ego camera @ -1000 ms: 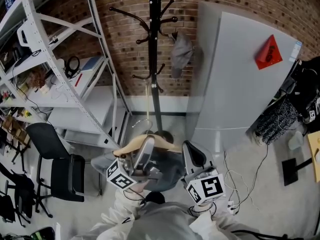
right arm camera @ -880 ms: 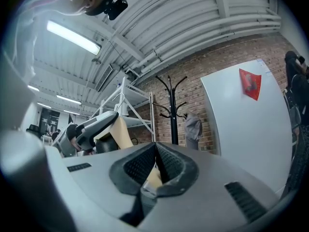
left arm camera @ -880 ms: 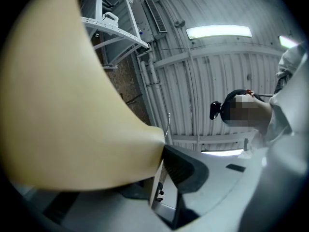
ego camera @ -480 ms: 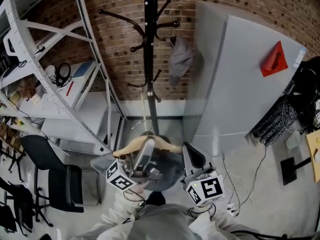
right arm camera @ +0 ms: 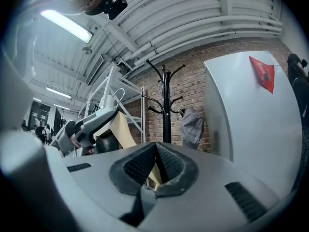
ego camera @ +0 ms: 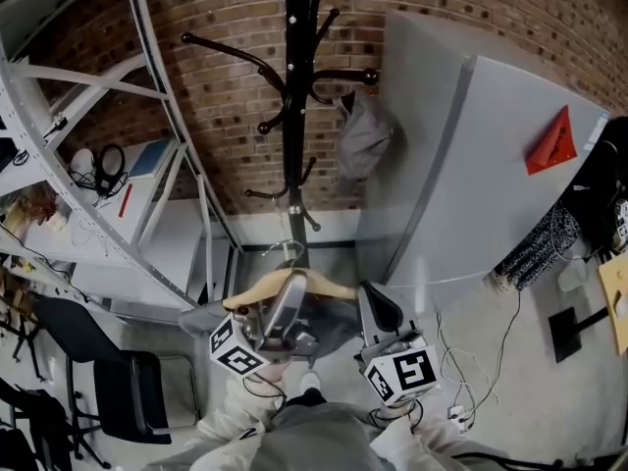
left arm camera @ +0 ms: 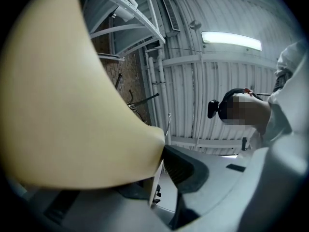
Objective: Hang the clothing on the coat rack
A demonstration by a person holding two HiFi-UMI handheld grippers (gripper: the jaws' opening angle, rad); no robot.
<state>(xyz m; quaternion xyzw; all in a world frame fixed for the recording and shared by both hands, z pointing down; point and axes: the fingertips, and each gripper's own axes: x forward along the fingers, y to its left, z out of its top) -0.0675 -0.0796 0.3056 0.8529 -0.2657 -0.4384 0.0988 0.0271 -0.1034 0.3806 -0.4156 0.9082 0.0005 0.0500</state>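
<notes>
With the left claw (ego camera: 289, 287), clamping the wooden hanger (ego camera: 250, 292) near its middle, one pad pressed flat against the pale wood. With the right claw (right arm camera: 155, 167), pinching what looks like the tip of the hanger's other arm, pads nearly together on a sliver of wood. Holding at two places probably to keep the hanger level and stop the dark grey garment (ego camera: 329, 330) draped on it from swinging or sliding off. Carrying the whole thing low in front of the body, wire hook (ego camera: 285, 250) up and toward the coat rack (ego camera: 293, 116), well short of any peg. Not hung yet; likely calls for lifting and steering the hook over a free arm. Worth avoiding the right-hand peg, already taken by a grey cap-like item (ego camera: 365, 140). As for containers: none in use; only metal shelving (ego camera: 147, 57) at the left, with headphones (ego camera: 106, 165) and small clutter on its boards, and a closed grey cabinet (ego camera: 491, 165), contents unseen.
</notes>
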